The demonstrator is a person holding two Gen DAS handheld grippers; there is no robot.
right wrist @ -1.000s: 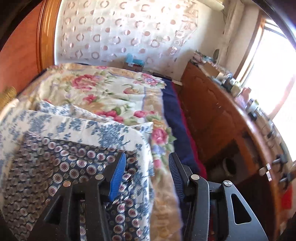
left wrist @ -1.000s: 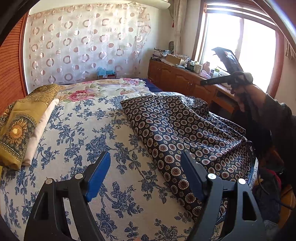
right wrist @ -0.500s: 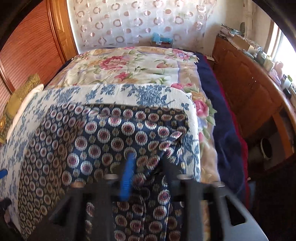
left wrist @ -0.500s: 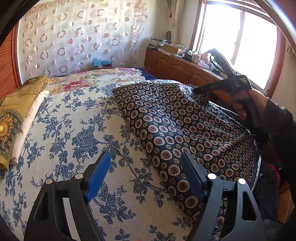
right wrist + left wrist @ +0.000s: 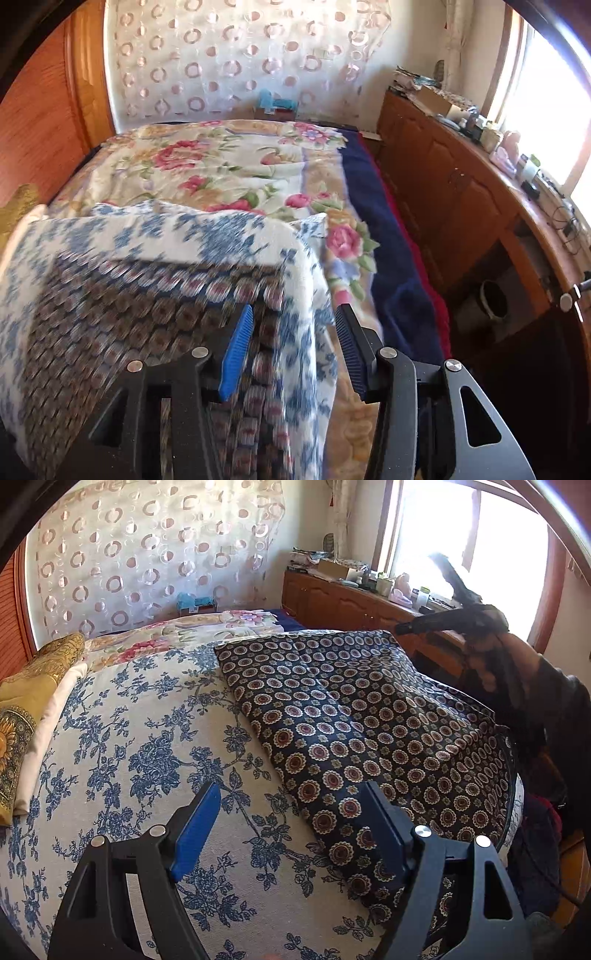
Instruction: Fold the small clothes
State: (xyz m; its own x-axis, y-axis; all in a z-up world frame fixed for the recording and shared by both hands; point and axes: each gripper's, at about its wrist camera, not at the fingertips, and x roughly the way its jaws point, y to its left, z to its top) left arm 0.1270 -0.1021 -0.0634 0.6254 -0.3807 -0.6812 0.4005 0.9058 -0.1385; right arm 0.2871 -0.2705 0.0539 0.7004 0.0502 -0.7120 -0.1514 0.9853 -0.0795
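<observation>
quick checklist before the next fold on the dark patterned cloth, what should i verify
1. Dark patterned cloth lies spread on the blue floral cover: ok.
2. Left gripper open, nothing between its pads: ok.
3. Right gripper jaws opening, with a gap between the pads and no cloth pinched: ok.
4. Near edge of the cloth within the left gripper's line: ok, it runs just past the right-hand pad.
5. Cloth free of wrinkles on the far side: cannot tell, the right wrist view is blurred.
6. Yellow folded pile clear of the cloth: ok, it sits apart at the cover's left edge.
</observation>
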